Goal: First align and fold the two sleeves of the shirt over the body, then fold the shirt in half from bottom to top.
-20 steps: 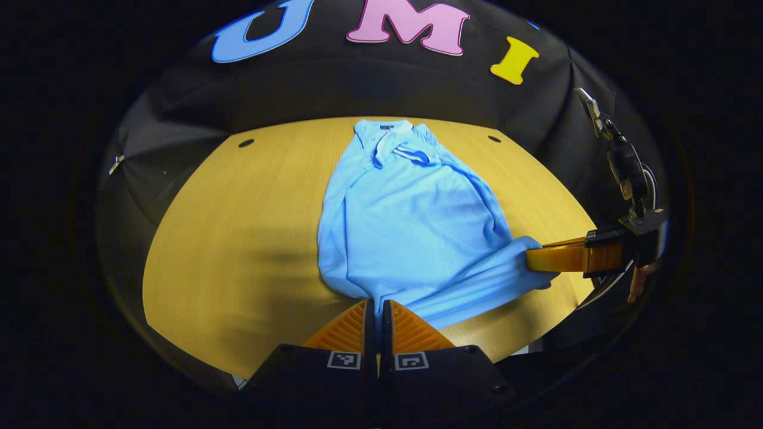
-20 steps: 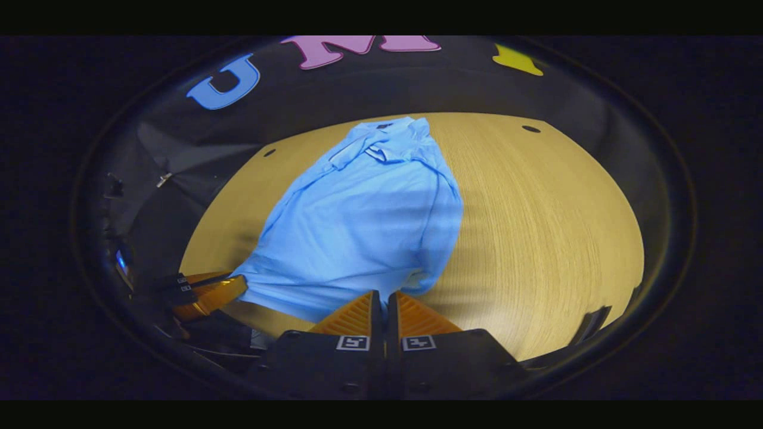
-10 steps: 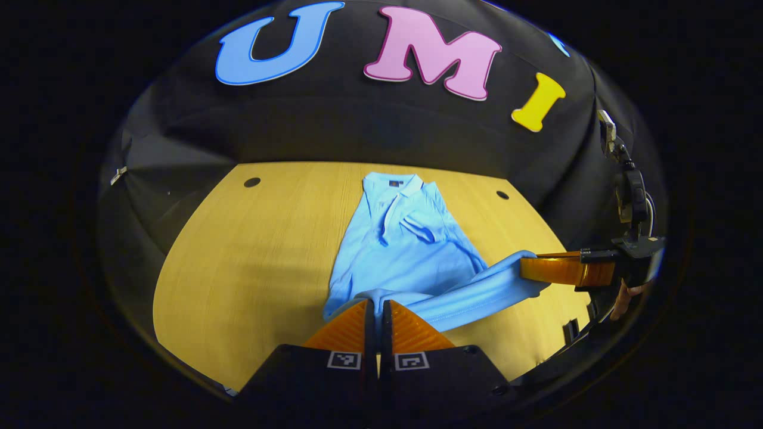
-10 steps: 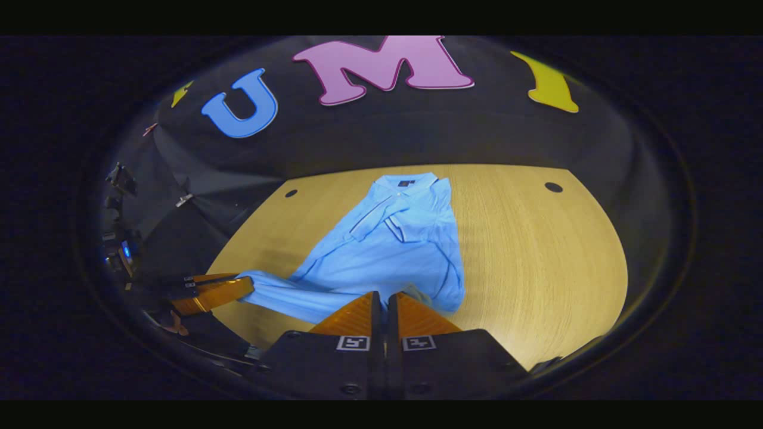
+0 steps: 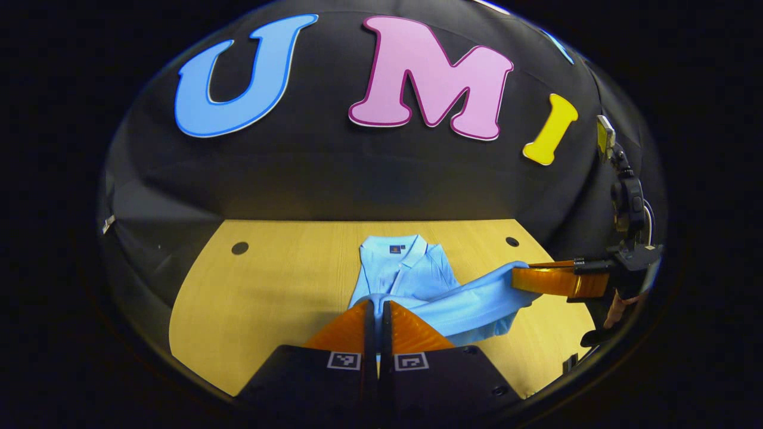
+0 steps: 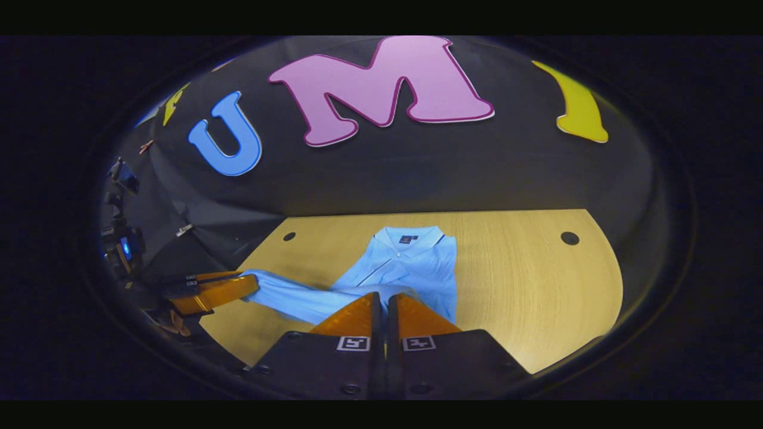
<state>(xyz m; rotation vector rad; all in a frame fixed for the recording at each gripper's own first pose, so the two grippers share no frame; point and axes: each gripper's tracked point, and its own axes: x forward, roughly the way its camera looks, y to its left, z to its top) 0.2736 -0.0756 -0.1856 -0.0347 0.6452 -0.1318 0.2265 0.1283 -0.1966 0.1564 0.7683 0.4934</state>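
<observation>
- The counter [image 5: 262,298] carries the shirt [image 6: 417,262], which lies with its long axis running away from me, collar [image 6: 411,235] at the far end toward the booth wall and its sleeves seemingly already laid over the body.
- I judge the bottom-to-top fold is under way: the hem [image 5: 471,301] is off the counter and stretched across between my two grippers, on my side of the collar.
- From the collar, both grippers sit on the near side, so the coming move is straight ahead along the shirt's length until the hem reaches it.
- My left gripper [image 5: 377,310] has its fingers pressed together on the hem's left corner; blue cloth shows at their tips.
- My right gripper [image 6: 384,304] is likewise clamped on the hem's right corner; in the left gripper view it appears to hold the cloth a little higher.
- Neither looks clearly nearer the collar, so I'd keep them level to land the hem square.
</observation>
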